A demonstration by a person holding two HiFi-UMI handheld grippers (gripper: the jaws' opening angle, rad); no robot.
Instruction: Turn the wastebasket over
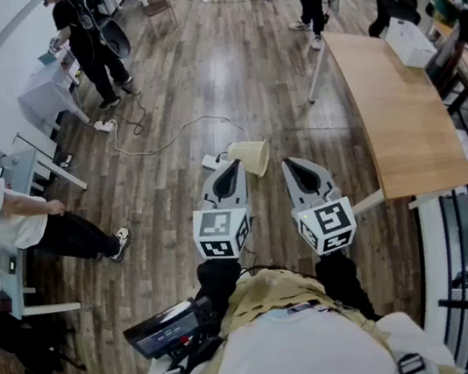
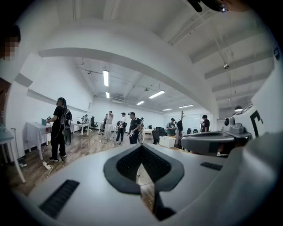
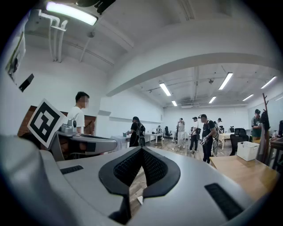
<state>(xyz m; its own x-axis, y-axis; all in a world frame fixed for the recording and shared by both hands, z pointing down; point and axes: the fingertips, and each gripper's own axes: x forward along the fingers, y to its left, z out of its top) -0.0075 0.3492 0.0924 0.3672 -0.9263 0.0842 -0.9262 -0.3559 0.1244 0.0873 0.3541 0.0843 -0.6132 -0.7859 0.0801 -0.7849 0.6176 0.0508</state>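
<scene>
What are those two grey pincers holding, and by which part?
Nothing. The left gripper and right gripper are both shut on empty air. The cream plastic wastebasket lies on its side on the wooden floor, in neither gripper.

Left gripper point(image 1: 232, 171) and right gripper point(image 1: 294, 168) are light grey with black pads point(image 1: 229, 182) — each has a black-and-white marker cube point(image 1: 221, 233); black sleeves point(image 1: 219, 283), beige vest point(image 1: 271, 293).

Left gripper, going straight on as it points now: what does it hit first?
Nothing near, as far as I can tell: the left gripper looks out over open floor toward distant standing people. The wastebasket lies on the floor, seemingly below that line.
</scene>
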